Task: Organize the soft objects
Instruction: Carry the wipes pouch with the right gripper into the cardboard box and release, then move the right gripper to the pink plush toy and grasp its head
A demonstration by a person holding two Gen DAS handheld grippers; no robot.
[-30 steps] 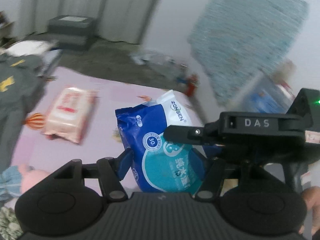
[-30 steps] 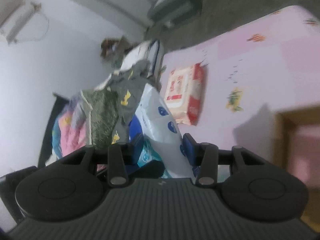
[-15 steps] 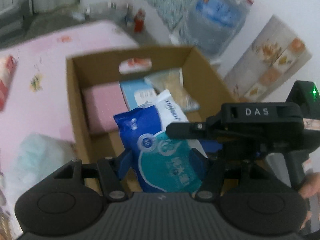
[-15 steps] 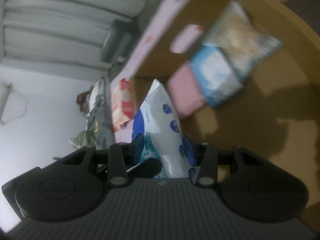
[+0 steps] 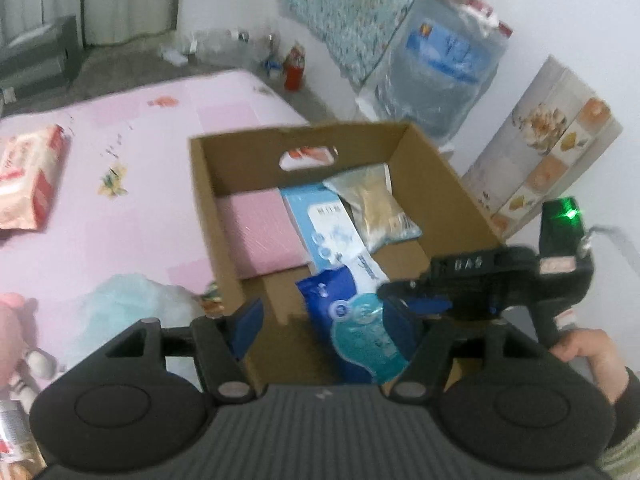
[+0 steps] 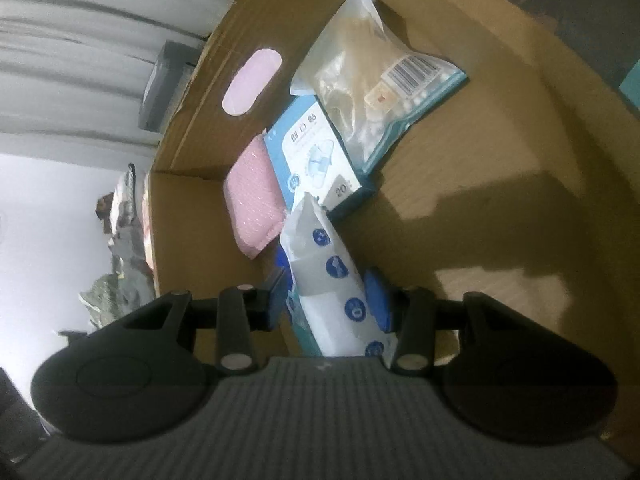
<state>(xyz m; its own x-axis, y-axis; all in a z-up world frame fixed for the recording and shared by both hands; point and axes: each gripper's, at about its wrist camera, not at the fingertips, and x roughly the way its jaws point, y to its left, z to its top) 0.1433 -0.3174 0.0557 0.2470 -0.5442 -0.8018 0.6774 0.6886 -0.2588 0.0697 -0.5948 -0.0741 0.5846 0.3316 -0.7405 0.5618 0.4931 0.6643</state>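
A blue and white wipes pack (image 5: 360,328) hangs inside the open cardboard box (image 5: 208,216), low over its floor. My right gripper (image 6: 330,300) is shut on the wipes pack (image 6: 332,280); it shows in the left wrist view (image 5: 416,300) coming in from the right. My left gripper (image 5: 328,320) is open, its left finger outside the box wall, not gripping the pack. In the box lie a pink pack (image 5: 260,228), a light blue box (image 5: 324,220) and a clear bag (image 5: 372,204).
The box sits on a pink mat (image 5: 120,152). A red and white tissue pack (image 5: 28,180) lies at far left, a pale teal soft item (image 5: 120,300) by the box, a doll (image 5: 16,328) at left edge. A water jug (image 5: 440,68) stands behind.
Both grippers swung from the mat to over the box and lowered the wipes pack into it. My left gripper has opened and let go of the pack; the right still holds it.
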